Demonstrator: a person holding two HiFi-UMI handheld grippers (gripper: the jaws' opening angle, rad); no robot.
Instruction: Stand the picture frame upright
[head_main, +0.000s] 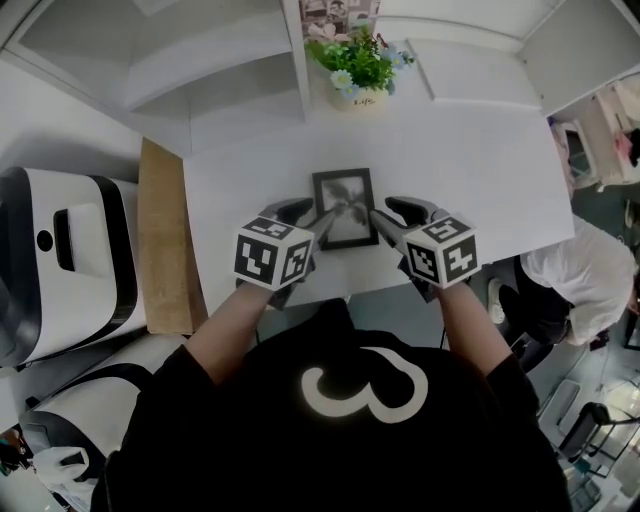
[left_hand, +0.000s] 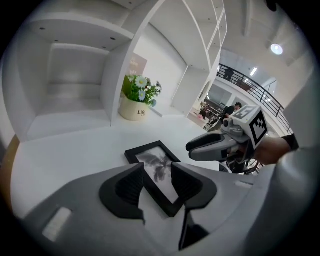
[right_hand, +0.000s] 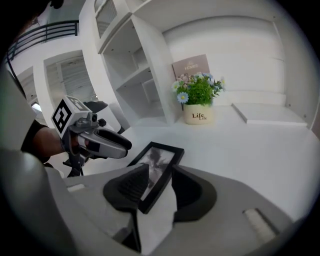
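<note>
Picture frame (head_main: 345, 207) flat, perhaps, on white table (head_main: 480, 170)

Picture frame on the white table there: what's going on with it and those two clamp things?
A person, with a two-jaw tool in each hand, is working on a black picture frame that lies flat on the white table. The left gripper and right gripper flank its near end. Their jaws are open, with a frame corner between each pair but not pinched. The frame isn't standing yet.
</note>
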